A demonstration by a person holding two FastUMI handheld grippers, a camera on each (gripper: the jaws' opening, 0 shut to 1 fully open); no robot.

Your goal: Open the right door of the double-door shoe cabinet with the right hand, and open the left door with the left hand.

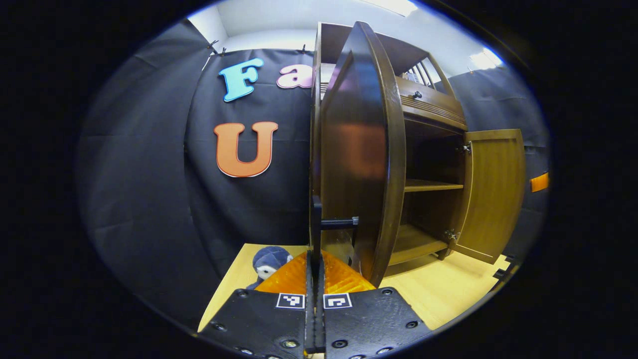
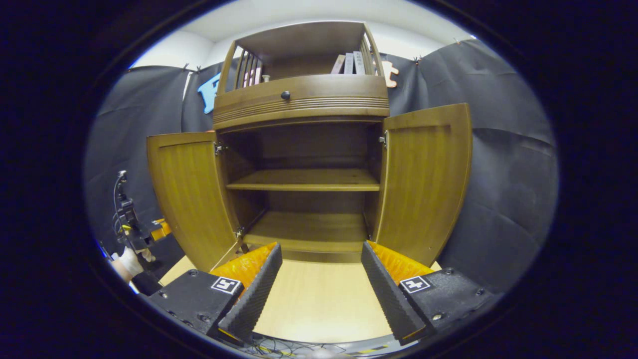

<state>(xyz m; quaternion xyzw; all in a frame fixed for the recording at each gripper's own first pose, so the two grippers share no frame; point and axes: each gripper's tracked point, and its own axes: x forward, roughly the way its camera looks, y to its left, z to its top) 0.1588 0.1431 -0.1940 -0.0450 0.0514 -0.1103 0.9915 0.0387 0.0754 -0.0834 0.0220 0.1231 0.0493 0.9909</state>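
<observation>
Left gripper view: camera sits tight against the outer face of the left door [image 1: 361, 149], looking along it nearly edge-on; cabinet interior and the right door [image 1: 493, 192] fall off to its right, booth wall to its left.

Right gripper view: camera stands back, square to the shoe cabinet [image 2: 304, 164], slightly low and tilted up, taking in both open doors, both shelves [image 2: 304, 180] and the drawer [image 2: 299, 99].

Shared: cabinet interior, shelves, drawer front, right door, light wood floor [image 2: 319, 294]. The left gripper [image 2: 132, 227] shows at the far left edge of the right gripper view.
</observation>
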